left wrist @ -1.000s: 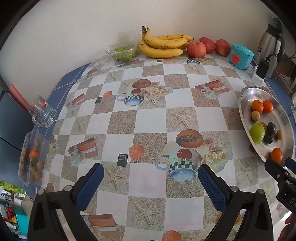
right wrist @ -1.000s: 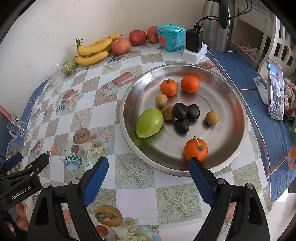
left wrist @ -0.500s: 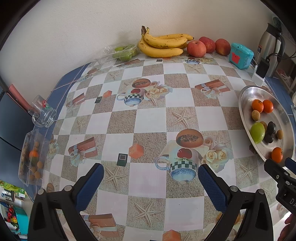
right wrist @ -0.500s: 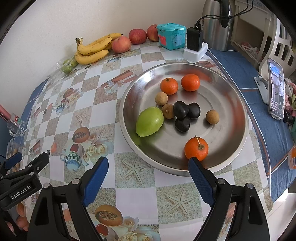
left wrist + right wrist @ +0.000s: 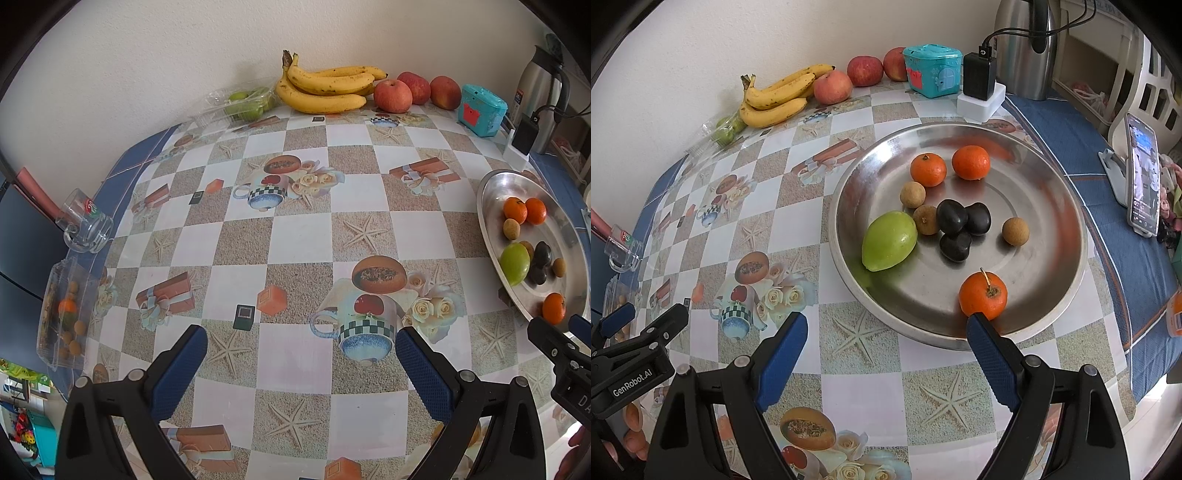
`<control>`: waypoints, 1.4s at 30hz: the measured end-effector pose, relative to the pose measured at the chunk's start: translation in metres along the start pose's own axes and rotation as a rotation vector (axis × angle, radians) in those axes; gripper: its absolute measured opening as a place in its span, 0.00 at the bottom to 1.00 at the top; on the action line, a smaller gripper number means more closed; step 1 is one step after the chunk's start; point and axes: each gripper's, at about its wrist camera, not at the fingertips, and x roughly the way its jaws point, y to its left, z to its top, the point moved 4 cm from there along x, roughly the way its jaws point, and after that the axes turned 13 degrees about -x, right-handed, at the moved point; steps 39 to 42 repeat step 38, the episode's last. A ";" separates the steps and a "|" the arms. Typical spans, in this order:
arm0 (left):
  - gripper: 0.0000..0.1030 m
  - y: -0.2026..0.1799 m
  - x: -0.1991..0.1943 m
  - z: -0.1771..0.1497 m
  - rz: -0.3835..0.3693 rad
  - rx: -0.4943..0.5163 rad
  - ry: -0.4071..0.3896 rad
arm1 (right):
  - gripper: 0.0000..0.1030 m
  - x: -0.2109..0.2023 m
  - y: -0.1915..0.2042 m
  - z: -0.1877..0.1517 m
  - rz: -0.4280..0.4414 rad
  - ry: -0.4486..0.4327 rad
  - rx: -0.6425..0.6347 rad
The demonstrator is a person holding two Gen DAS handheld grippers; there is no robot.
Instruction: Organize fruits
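Note:
A round steel tray (image 5: 1052, 302) (image 5: 487, 206) holds three tangerines (image 5: 983, 295), a green mango (image 5: 889, 240), three dark fruits (image 5: 962, 223) and three small brown longans (image 5: 1015, 231). My right gripper (image 5: 886, 350) hovers open just in front of the tray's near rim, nothing between its fingers. My left gripper (image 5: 301, 369) is open over the patterned tablecloth, left of the tray. Against the wall lie a banana bunch (image 5: 325, 88), three apples (image 5: 393, 95) and a clear bag of green fruits (image 5: 245, 105). A clear box of small fruits (image 5: 66, 314) lies at the table's left edge.
A glass mug (image 5: 86, 225) lies tipped near the left edge. A teal tin (image 5: 932, 70), a charger on a white block (image 5: 980, 88) and a steel kettle (image 5: 1023, 44) stand behind the tray. A phone on a stand (image 5: 1143, 184) is at the right.

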 end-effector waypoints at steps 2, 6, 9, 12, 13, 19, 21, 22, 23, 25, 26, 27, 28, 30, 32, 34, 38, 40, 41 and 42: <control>1.00 0.000 0.000 0.000 0.000 0.000 0.000 | 0.86 0.000 0.000 0.000 0.000 0.000 -0.001; 1.00 0.000 0.000 0.000 0.000 0.000 0.001 | 0.86 0.001 0.000 -0.002 0.002 0.002 -0.001; 1.00 0.000 0.000 0.000 0.000 -0.001 0.001 | 0.86 0.002 0.000 -0.002 0.002 0.003 -0.002; 1.00 0.001 0.001 -0.001 0.000 -0.002 0.002 | 0.86 0.002 0.000 -0.002 0.003 0.005 -0.003; 1.00 0.001 0.002 -0.002 0.000 -0.003 0.003 | 0.86 0.002 0.000 -0.001 0.003 0.005 -0.003; 1.00 0.002 0.002 -0.001 -0.001 -0.003 0.008 | 0.86 0.002 0.000 -0.001 0.003 0.006 -0.003; 1.00 0.002 0.002 -0.002 -0.002 -0.001 0.007 | 0.86 0.002 0.000 -0.001 0.003 0.006 -0.003; 1.00 0.002 0.002 -0.001 -0.001 0.000 0.007 | 0.86 0.002 0.000 -0.001 0.004 0.006 -0.003; 1.00 0.001 0.002 0.000 0.000 0.002 0.007 | 0.86 0.002 0.000 -0.002 0.004 0.007 -0.003; 1.00 0.001 0.002 -0.001 0.000 0.002 0.007 | 0.86 0.002 0.000 -0.001 0.004 0.006 -0.003; 1.00 0.001 0.002 -0.001 0.000 0.001 0.008 | 0.86 0.002 0.000 -0.001 0.003 0.006 -0.003; 1.00 0.001 0.002 -0.002 0.001 0.001 0.006 | 0.86 0.002 0.000 -0.001 0.003 0.006 -0.003; 1.00 0.001 0.000 -0.001 0.000 0.003 0.001 | 0.86 0.003 0.000 -0.002 0.004 0.006 -0.002; 1.00 0.001 -0.004 -0.001 -0.009 0.006 -0.020 | 0.86 0.003 0.000 -0.001 0.004 0.007 -0.003; 1.00 -0.001 -0.008 0.000 -0.016 0.017 -0.044 | 0.86 0.003 0.000 -0.001 0.005 0.007 -0.004; 1.00 -0.002 -0.009 0.001 -0.016 0.026 -0.047 | 0.86 0.003 0.000 -0.002 0.005 0.007 -0.004; 1.00 -0.001 -0.009 0.002 -0.019 0.025 -0.048 | 0.86 0.003 0.000 -0.002 0.005 0.008 -0.003; 1.00 -0.001 -0.009 0.002 -0.019 0.025 -0.048 | 0.86 0.003 0.000 -0.002 0.005 0.008 -0.003; 1.00 -0.001 -0.009 0.002 -0.019 0.025 -0.048 | 0.86 0.003 0.000 -0.002 0.005 0.008 -0.003; 1.00 -0.001 -0.009 0.002 -0.019 0.025 -0.048 | 0.86 0.003 0.000 -0.002 0.005 0.008 -0.003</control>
